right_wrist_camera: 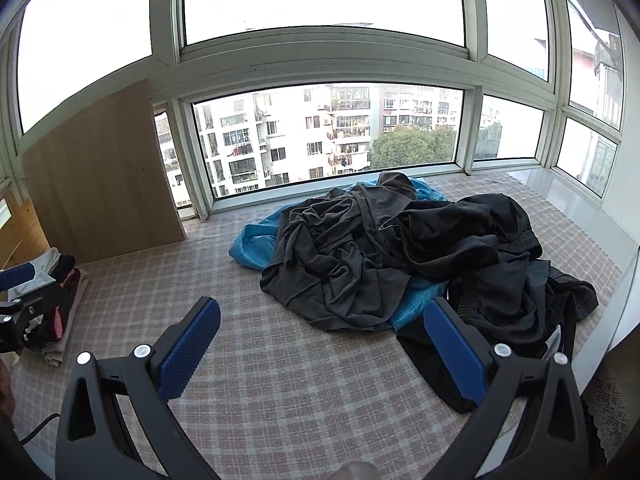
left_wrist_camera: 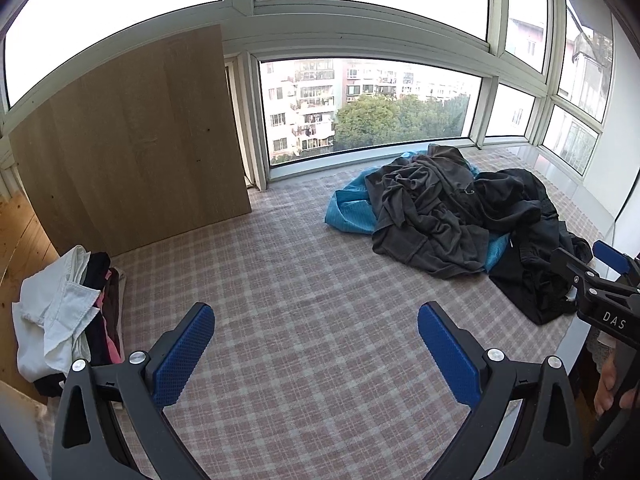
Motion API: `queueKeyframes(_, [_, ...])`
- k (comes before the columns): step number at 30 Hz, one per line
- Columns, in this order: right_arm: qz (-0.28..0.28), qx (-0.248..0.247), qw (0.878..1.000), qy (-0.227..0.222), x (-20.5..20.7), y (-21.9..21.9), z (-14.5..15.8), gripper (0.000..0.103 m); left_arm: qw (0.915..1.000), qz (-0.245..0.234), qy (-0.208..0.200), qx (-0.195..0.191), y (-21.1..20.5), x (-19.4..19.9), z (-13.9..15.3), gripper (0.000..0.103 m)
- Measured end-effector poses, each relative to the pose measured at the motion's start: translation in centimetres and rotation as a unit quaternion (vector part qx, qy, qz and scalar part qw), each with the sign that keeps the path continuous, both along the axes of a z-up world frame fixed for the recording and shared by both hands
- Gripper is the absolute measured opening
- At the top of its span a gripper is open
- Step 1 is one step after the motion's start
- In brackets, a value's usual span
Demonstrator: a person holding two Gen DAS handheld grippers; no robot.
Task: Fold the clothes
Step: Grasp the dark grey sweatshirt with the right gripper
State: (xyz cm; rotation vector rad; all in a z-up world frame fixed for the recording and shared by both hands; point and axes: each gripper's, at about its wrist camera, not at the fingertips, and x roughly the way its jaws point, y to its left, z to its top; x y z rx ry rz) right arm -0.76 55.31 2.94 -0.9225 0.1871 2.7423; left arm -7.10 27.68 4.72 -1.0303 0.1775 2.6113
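Note:
A heap of unfolded clothes lies on the checked cloth by the window: a dark grey garment [left_wrist_camera: 424, 208] [right_wrist_camera: 340, 264], a blue one [left_wrist_camera: 352, 212] [right_wrist_camera: 256, 248] under it and black ones [left_wrist_camera: 516, 200] [right_wrist_camera: 492, 240] at the right. My left gripper [left_wrist_camera: 316, 320] is open and empty above the bare cloth, left of the heap. My right gripper [right_wrist_camera: 322, 316] is open and empty just before the heap, its right finger [right_wrist_camera: 452, 344] over a black garment's edge. The right gripper also shows at the right edge of the left wrist view [left_wrist_camera: 592, 268].
A stack of folded clothes, white on top [left_wrist_camera: 60, 312] [right_wrist_camera: 56, 292], sits at the left by a wooden board [left_wrist_camera: 132, 144] [right_wrist_camera: 100, 192]. The checked cloth [left_wrist_camera: 304, 280] [right_wrist_camera: 280, 380] covers the surface. Large windows [left_wrist_camera: 368, 108] run behind the heap.

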Motion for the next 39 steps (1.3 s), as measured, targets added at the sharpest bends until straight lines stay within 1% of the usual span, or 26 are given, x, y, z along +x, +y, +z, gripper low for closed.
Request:
queueKeyframes(2, [0.007, -0.003, 1.0, -0.016, -1.8, 2.4, -0.6, 0.103, 0.9996, -0.008, 0.017, 0.022, 0.8, -0.3, 0.4, 0.102])
queueKeyframes(5, [0.018, -0.016, 0.999, -0.029, -4.5, 5.9, -1.6, 0.103, 0.997, -0.004, 0.023, 0.074, 1.6, -0.9, 0.6, 0.102])
queueKeyframes(6, [0.02, -0.022, 0.999, -0.031, -5.5, 7.2, -1.9, 0.103, 0.9959, 0.003, 0.019, 0.088, 1.9, -1.2, 0.5, 0.102])
queueKeyframes(8, [0.027, -0.018, 0.999, -0.034, -7.7, 8.8, -2.4, 0.103, 0.9951, 0.02, 0.006, 0.097, 2.6, -1.9, 0.0, 0.102])
queueKeyframes(12, [0.076, 0.002, 0.997, -0.031, -12.8, 10.1, -3.4, 0.103, 0.9957, 0.055, -0.01, 0.074, 3.7, -3.5, -1.7, 0.102])
queueKeyframes(14, [0.103, 0.0, 0.994, -0.029, -16.0, 11.0, -4.1, 0.103, 0.9949, 0.073, -0.019, 0.066, 3.9, -4.3, -2.5, 0.102])
queueKeyframes(17, [0.104, 0.009, 0.994, -0.034, -21.4, 12.8, -5.2, 0.103, 0.992, 0.103, -0.033, 0.066, 3.5, -5.4, -3.4, 0.102])
queueKeyframes(19, [0.113, 0.01, 0.992, -0.054, -25.5, 14.1, -6.5, 0.103, 0.9894, 0.117, -0.046, 0.072, 2.9, -6.1, -3.9, 0.102])
queueKeyframes(21, [0.103, -0.022, 0.99, -0.091, -29.1, 15.7, -8.5, 0.103, 0.9875, 0.136, -0.048, 0.062, 2.4, -6.6, -4.4, 0.102])
queueKeyframes(23, [0.098, -0.069, 0.985, -0.126, -32.0, 17.2, -10.7, 0.103, 0.9859, 0.154, -0.049, 0.043, 1.9, -7.0, -4.9, 0.102])
queueKeyframes(24, [0.098, -0.085, 0.982, -0.14, -33.1, 17.7, -11.8, 0.103, 0.9849, 0.163, -0.05, 0.033, 1.6, -7.2, -5.1, 0.102])
queueKeyframes(27, [0.095, -0.069, 0.978, -0.17, -35.2, 17.8, -14.3, 0.101, 0.9814, 0.184, -0.054, 0.004, 1.0, -8.0, -5.8, 0.102])
queueKeyframes(29, [0.105, -0.033, 0.975, -0.194, -36.0, 17.2, -15.5, 0.092, 0.9789, 0.195, -0.061, 0.002, 0.7, -8.4, -6.3, 0.102])
queueKeyframes(30, [0.111, -0.014, 0.972, -0.206, -36.4, 16.8, -16.1, 0.082, 0.9781, 0.198, -0.065, 0.003, 0.6, -8.7, -6.6, 0.102])
queueKeyframes(31, [0.119, 0.002, 0.971, -0.209, -36.5, 16.5, -16.4, 0.067, 0.9772, 0.2, -0.07, 0.004, 0.5, -8.9, -6.8, 0.102])
queueKeyframes(32, [0.131, 0.005, 0.97, -0.204, -36.3, 16.2, -16.3, 0.059, 0.9769, 0.201, -0.074, 0.002, 0.6, -9.1, -7.1, 0.102])
queueKeyframes(34, [0.155, -0.004, 0.969, -0.194, -36.0, 16.0, -15.8, 0.024, 0.9769, 0.199, -0.079, -0.003, 0.9, -9.3, -7.5, 0.102])
queueKeyframes(36, [0.173, -0.019, 0.964, -0.2, -35.8, 16.1, -15.4, 0.011, 0.9781, 0.191, -0.082, -0.008, 1.5, -9.4, -7.6, 0.102])
queueKeyframes(38, [0.185, -0.044, 0.964, -0.183, -35.0, 16.3, -13.9, 0.01, 0.9795, 0.183, -0.081, -0.015, 1.9, -9.5, -7.7, 0.102])
queueKeyframes(39, [0.193, -0.065, 0.965, -0.168, -34.4, 16.4, -12.7, 0.01, 0.9802, 0.18, -0.079, -0.019, 2.1, -9.4, -7.6, 0.102])
